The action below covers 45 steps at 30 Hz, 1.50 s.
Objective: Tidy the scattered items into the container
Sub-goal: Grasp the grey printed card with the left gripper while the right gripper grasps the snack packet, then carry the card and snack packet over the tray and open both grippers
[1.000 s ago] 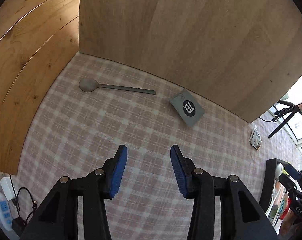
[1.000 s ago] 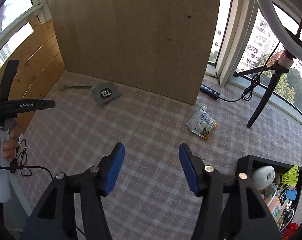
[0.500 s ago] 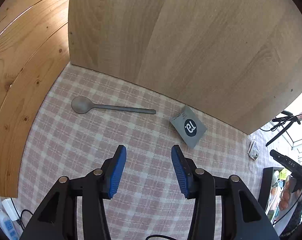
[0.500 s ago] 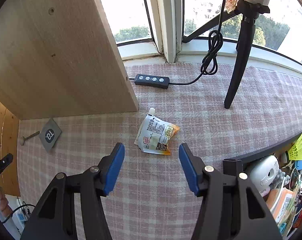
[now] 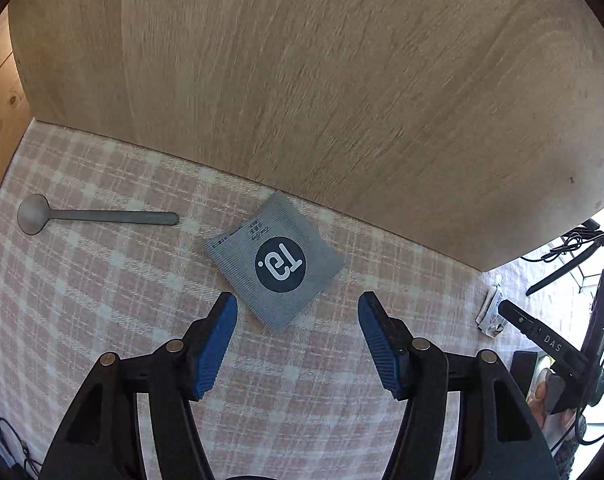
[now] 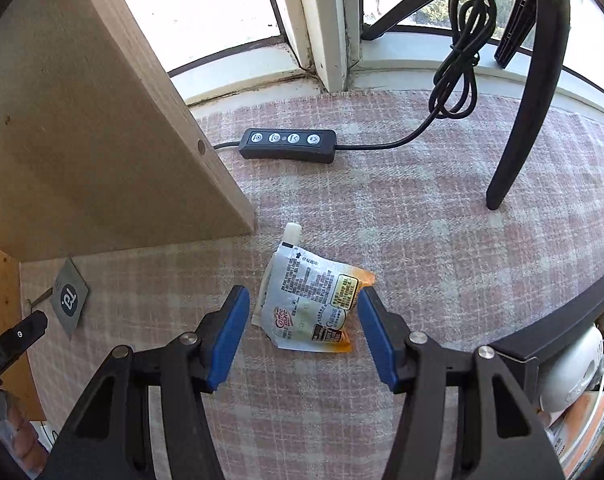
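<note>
A flat grey sachet [image 5: 276, 266] with a dark round logo lies on the pink checked cloth, close to the wooden board. My left gripper [image 5: 298, 338] is open and empty just short of it, its near corner between the fingers. A grey spoon [image 5: 94, 216] lies to the left. A crumpled white and orange creamer pouch [image 6: 309, 304] lies on the cloth. My right gripper [image 6: 302, 334] is open, one finger on each side of the pouch. The black container [image 6: 557, 344] with several items inside stands at the right. The sachet also shows in the right wrist view [image 6: 70, 298].
An upright wooden board [image 5: 321, 80] stands behind the sachet and spoon; its end [image 6: 142, 120] is left of the pouch. A black cable remote [image 6: 288, 145] and a tripod leg [image 6: 529, 100] stand beyond the pouch by the window. The other gripper [image 5: 549, 348] shows at the right.
My left gripper moved forward and right from the spoon toward the grey sachet and opened wider. My right gripper moved forward until its fingers came beside the creamer pouch.
</note>
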### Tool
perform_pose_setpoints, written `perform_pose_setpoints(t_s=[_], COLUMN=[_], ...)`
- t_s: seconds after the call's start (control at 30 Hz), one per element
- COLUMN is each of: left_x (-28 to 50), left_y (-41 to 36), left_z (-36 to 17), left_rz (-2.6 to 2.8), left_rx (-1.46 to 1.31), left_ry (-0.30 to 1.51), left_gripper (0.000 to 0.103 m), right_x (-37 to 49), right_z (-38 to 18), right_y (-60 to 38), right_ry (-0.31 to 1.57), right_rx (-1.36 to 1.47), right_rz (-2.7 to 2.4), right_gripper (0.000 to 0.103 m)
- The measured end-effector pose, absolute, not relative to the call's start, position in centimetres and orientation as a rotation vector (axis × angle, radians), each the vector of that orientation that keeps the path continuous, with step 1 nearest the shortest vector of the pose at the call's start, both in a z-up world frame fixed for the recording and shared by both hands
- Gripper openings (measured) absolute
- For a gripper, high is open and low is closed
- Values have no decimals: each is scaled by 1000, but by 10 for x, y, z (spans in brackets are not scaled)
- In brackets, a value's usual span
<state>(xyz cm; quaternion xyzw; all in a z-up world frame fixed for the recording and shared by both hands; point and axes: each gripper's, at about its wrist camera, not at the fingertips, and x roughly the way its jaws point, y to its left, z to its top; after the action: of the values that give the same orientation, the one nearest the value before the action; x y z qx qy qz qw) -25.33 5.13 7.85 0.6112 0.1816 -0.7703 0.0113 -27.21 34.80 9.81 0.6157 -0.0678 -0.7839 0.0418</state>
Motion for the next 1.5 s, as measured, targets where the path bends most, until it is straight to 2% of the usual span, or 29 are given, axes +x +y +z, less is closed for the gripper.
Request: perform_pose_setpoints(t_s=[0.4,0.67,0.77,0.87,0.9,1.13,1.33,1.5], left_x=[-247,-253,-256,-259,-259,-258,-250,-237], left_y=[32,47,54,57,58,55,57,55], left_z=[61,48,49,48,49,46,54,60], left_rz=[-2282,-2282,-2306,-2301,-2298,-2278,-2312,-2328], left_rx=[1868,1918,1917,1931,1926,1898,1835,1824], left_ry=[633,679,666,676,674,816,817,813], left_gripper=[61,59,51,26,22,13,4,2], right_x=[-280,-277,-274,-271,-270,-261,-254,-248], right_z=[88,81,80,80,81,82,91,100], right_y=[343,352,353,353,353,356,356,358], right_ry=[-147,-216,-215,-210,-214,-238,-213,-233], right_rx=[1924,1959,1965,1967,1969,1965,1929,1901], right_rz=[-2411,-2371,-2367,-2360,-2358,-2345,-2385,-2402], right_gripper=[56,54,48,45,45,38,33,32])
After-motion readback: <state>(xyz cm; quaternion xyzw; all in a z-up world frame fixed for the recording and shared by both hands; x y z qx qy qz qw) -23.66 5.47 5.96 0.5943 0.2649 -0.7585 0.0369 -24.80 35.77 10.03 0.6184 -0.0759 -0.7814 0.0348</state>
